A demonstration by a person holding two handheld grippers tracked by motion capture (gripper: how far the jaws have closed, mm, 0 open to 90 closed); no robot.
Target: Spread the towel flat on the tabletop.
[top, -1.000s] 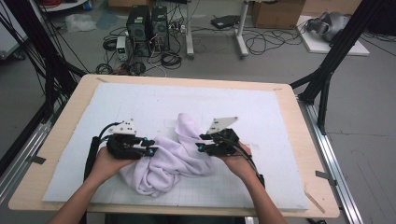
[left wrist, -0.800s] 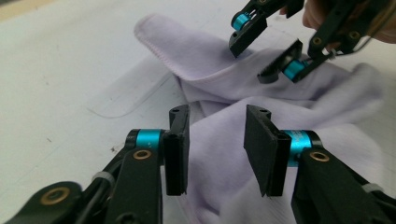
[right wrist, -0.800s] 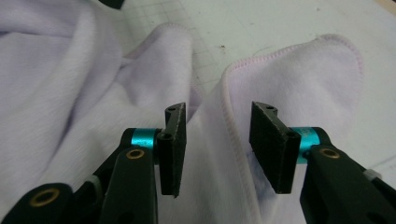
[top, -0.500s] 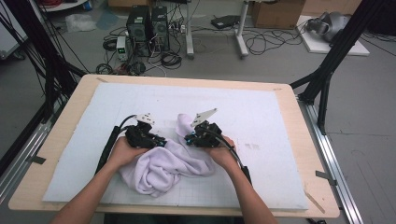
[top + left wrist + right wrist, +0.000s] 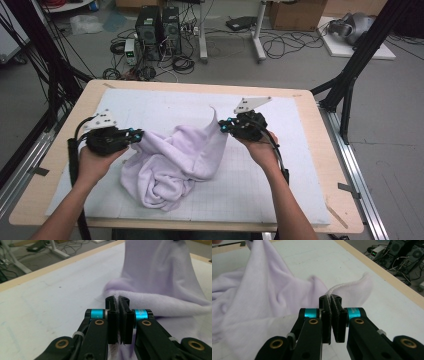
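My pale lilac fleece cloth [image 5: 175,160] is plain, no print. White mat [image 5: 280,185] has a faint grid; light wood table [image 5: 345,220]. My 2 black grippers carry cyan bands.

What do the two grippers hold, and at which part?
Both hold the towel: left gripper and right gripper each pinch its edge.

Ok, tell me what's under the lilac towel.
The lilac towel lies bunched on a white gridded mat covering the wooden table. Anything beneath the heap is hidden by its folds.
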